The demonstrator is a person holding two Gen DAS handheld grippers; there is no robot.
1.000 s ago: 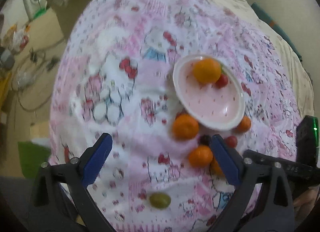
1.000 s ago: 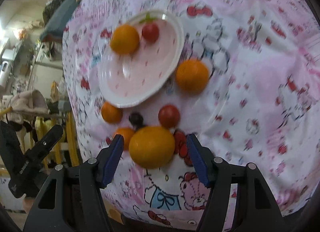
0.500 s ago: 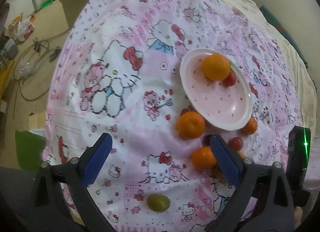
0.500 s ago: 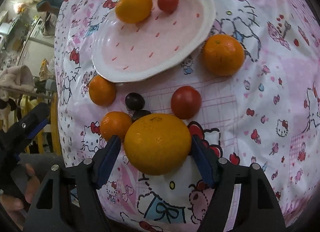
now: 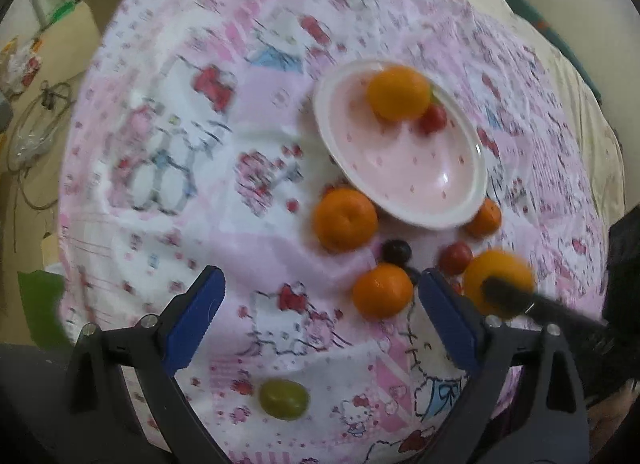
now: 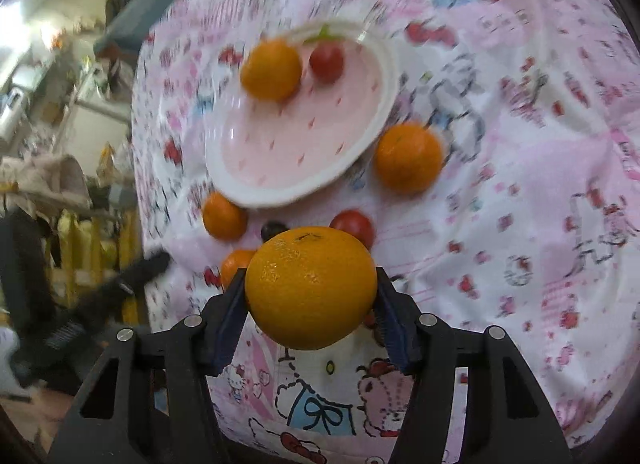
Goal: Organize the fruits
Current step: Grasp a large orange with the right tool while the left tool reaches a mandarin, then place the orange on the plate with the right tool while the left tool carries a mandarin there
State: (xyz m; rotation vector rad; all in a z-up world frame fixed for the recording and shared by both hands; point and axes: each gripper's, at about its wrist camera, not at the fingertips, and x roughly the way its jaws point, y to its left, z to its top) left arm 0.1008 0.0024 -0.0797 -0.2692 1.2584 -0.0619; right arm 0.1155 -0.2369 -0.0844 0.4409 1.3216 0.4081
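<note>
My right gripper [image 6: 310, 280] is closing its jaws on a large orange [image 6: 310, 288], and both blue pads press on its sides. In the left wrist view that orange [image 5: 496, 276] shows at the right, partly behind a dark finger. A pink plate [image 5: 400, 216] holds an orange [image 5: 398, 92] and a cherry tomato [image 5: 432, 120]. Around the plate [image 6: 248, 192] lie a mandarin [image 6: 408, 158], smaller mandarins [image 6: 224, 216], a tomato [image 6: 354, 226] and a dark grape [image 6: 272, 230]. My left gripper [image 5: 320, 280] hangs open over the cloth, a small mandarin [image 5: 382, 290] beside its right finger.
A green grape [image 5: 283, 405] lies alone on the pink patterned cloth [image 5: 180, 144] near the front edge. The cloth-covered surface drops off at the left to a floor with cables [image 5: 36, 136]. Cluttered furniture [image 6: 48, 184] stands at the left in the right wrist view.
The right jaws have closed from beside the large orange onto it, and the orange now sits higher in that view. The left gripper has come down closer to the cloth.
</note>
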